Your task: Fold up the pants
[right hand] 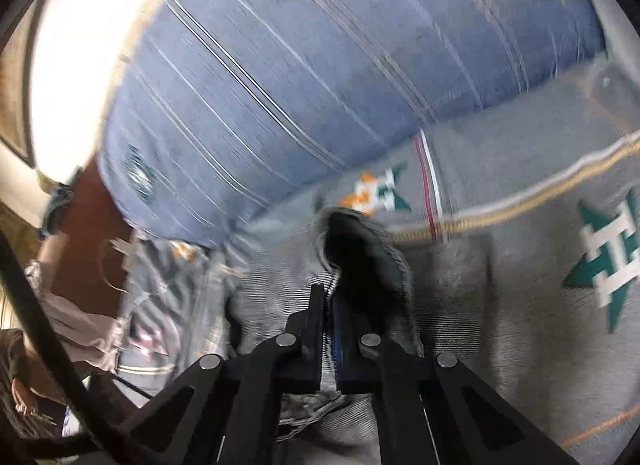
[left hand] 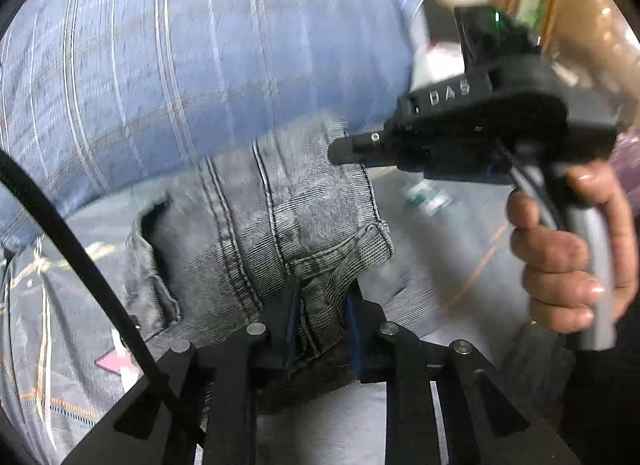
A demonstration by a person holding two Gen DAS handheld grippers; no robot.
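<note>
The grey denim pants (left hand: 280,217) hang bunched in front of me, seams and a pocket edge showing. My left gripper (left hand: 322,313) is shut on a thick fold of the denim near the pocket. In the left wrist view the right gripper (left hand: 340,151) comes in from the right, held by a hand (left hand: 568,257); its tips look closed. In the right wrist view my right gripper (right hand: 330,305) is shut on a thin edge of the pants (right hand: 368,265), whose dark inside shows just beyond the fingers. Both views are blurred by motion.
A big blue striped pillow (left hand: 180,65) lies right behind the pants and also fills the top of the right wrist view (right hand: 340,65). Below is a grey bedspread (right hand: 520,285) with green and orange patterns. A black cable (left hand: 80,249) crosses the left.
</note>
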